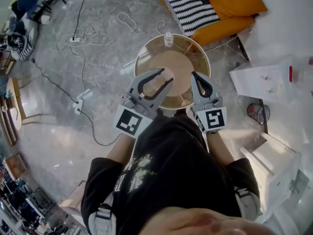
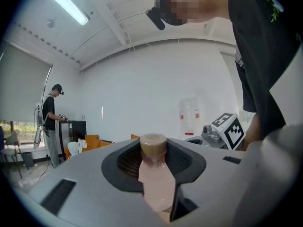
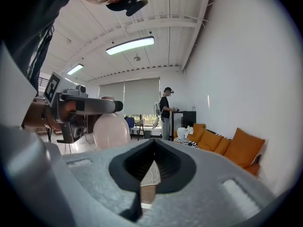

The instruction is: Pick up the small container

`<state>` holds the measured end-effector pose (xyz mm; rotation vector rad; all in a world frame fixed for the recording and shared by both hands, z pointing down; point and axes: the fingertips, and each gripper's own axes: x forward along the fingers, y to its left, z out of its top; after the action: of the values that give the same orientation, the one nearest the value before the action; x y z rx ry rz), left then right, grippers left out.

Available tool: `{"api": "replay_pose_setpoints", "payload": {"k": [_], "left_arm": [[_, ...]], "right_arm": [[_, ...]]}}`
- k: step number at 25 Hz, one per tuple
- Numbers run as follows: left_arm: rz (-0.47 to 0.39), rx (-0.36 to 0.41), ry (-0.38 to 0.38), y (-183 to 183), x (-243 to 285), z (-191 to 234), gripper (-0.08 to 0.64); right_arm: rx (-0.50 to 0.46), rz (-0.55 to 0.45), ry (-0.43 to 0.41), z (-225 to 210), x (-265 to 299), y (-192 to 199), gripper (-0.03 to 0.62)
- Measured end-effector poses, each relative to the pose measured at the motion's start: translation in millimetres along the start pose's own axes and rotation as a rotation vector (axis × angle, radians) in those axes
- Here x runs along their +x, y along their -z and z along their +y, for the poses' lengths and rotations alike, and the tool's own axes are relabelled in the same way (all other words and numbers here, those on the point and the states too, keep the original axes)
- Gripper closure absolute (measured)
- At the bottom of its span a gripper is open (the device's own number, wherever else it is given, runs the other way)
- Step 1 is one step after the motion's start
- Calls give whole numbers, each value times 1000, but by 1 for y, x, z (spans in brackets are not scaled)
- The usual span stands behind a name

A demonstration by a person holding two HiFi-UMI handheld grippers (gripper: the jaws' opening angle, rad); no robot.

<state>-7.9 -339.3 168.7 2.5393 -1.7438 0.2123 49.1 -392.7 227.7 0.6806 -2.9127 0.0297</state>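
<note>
The small container (image 2: 156,178) is a little bottle of pinkish liquid with a tan cap, and it stands upright between the jaws of my left gripper (image 2: 157,183), which is shut on its body. In the head view the left gripper (image 1: 161,78) hovers over the round wooden table (image 1: 195,53). The right gripper view shows the same bottle (image 3: 111,129) held off to the left. My right gripper (image 1: 194,76) is beside the left one over the table. Its jaws (image 3: 149,174) are together with nothing between them.
A small clear bottle (image 1: 168,38) stands at the table's far rim. An orange sofa with a striped cushion (image 1: 195,6) lies beyond it, a white cabinet (image 1: 266,80) to the right, and cables (image 1: 83,33) run over the floor on the left. Another person (image 3: 165,112) stands across the room.
</note>
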Motion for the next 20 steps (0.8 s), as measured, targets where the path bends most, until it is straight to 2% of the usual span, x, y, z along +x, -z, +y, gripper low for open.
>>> {"api": "replay_pose_setpoints", "payload": {"k": [7, 11, 20], "left_arm": [[-37, 9, -37, -42, -13, -2, 422], [-70, 53, -23, -63, -17, -6, 422], [-97, 19, -22, -88, -23, -4, 422]], "right_arm": [[-44, -49, 22, -16, -20, -42, 598], [-54, -65, 33, -18, -27, -57, 597], [-70, -122, 43, -26, -32, -90, 598]]}}
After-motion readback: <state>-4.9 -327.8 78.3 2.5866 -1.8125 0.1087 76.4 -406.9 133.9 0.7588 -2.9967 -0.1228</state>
